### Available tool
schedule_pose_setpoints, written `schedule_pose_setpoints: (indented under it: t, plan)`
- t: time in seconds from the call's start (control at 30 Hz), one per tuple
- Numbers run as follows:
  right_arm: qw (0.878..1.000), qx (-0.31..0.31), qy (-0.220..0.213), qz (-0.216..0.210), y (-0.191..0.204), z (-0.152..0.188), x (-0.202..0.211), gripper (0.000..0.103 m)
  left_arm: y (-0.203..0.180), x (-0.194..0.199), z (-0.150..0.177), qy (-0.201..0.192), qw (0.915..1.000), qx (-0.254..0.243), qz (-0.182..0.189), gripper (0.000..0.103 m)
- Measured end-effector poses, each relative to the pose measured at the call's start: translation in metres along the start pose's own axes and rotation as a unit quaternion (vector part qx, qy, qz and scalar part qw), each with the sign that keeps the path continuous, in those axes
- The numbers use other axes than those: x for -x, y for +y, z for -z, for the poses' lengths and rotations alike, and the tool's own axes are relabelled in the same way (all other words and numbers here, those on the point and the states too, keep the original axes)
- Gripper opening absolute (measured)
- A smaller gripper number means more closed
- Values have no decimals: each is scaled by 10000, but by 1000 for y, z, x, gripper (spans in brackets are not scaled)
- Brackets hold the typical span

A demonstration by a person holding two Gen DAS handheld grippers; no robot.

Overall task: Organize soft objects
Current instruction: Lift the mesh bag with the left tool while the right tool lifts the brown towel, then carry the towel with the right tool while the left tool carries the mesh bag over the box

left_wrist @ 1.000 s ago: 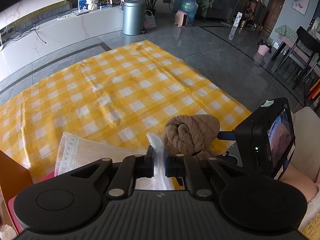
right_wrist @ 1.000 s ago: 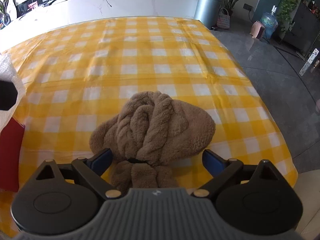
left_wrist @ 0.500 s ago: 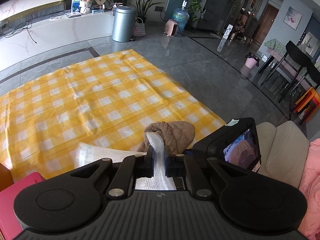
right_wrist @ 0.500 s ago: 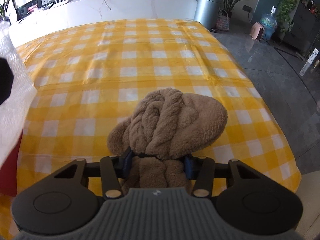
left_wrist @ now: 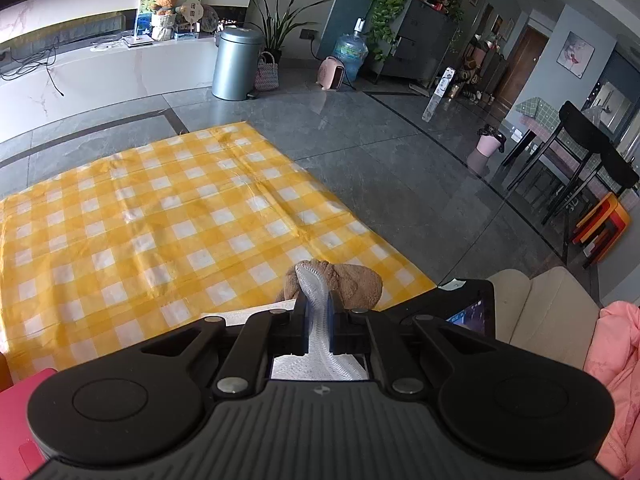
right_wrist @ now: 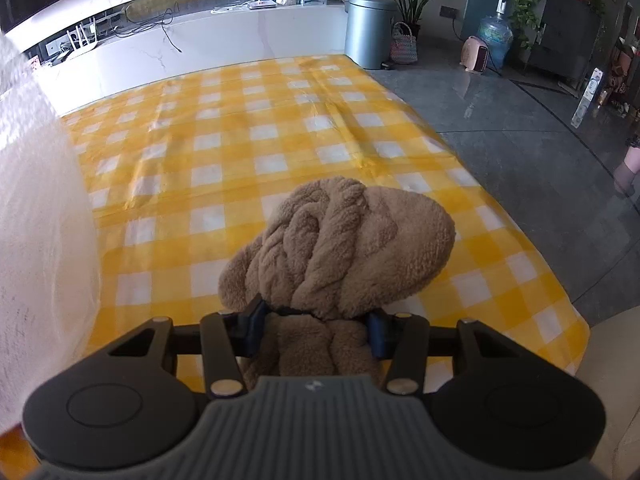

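A brown fleece bundle [right_wrist: 344,248], twisted into a knot, rests near the front edge of the yellow checked cloth [right_wrist: 248,148]. My right gripper [right_wrist: 318,326] is shut on its lower end, the blue pads pressing in from both sides. My left gripper [left_wrist: 318,308] is shut on a fold of white mesh fabric [left_wrist: 316,340], which hangs lifted below it. The brown bundle [left_wrist: 352,284] also shows just beyond the left fingers. The white mesh fabric [right_wrist: 40,216] fills the left edge of the right wrist view, blurred.
The checked cloth [left_wrist: 160,216] lies on a grey tiled floor [left_wrist: 400,148]. A pink-red item [left_wrist: 24,384] sits at the lower left. A beige cushion [left_wrist: 540,304] and pink garment [left_wrist: 616,360] are at the right. A metal bin [left_wrist: 236,64] and white counter stand far back.
My right gripper closed onto the brown bundle's lower end. My left gripper rose with the white mesh fabric, which now hangs higher off the cloth.
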State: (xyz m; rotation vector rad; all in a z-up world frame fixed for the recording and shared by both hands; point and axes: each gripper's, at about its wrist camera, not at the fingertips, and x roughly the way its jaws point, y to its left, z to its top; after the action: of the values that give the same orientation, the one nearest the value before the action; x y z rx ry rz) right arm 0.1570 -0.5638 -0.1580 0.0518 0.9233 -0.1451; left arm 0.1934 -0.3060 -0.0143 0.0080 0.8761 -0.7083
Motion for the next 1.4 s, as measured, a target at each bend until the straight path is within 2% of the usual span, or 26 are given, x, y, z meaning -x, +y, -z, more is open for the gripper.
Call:
schedule_pose_setpoints:
  t: [0.33,0.63,0.73,0.9,1.07,1.2,1.3,1.4]
  plan:
    - [9985,-50,-387,-375,5,-8,18,49,27,44,1,-341,9990,262,-106,8]
    - [9872,-120,-1160,-1085,20,-23,61,49,74,123,2,-1089,9902,848,-190,8]
    - [9768,-106,-1399,-1616,30,-26,77,49,86,151,5,-1338,9864,902,-327,8]
    - [9603,10,-1822,-2114,58,-33,108,49,112,201,25,-1703,9773,1053,-699,8]
    - [9377,200,-2294,-2602,96,-39,150,49,146,244,60,-1996,9637,1334,-1165,8]
    - [9238,662,-2386,-2921,141,-39,176,49,174,262,94,-2110,9531,1648,-1412,8]
    - [9115,1158,-2310,-3198,182,-37,188,49,197,266,117,-2173,9473,1922,-1358,8]
    - [9012,1778,-2123,-3333,227,-35,192,49,219,270,139,-2329,9397,2229,-1143,8]
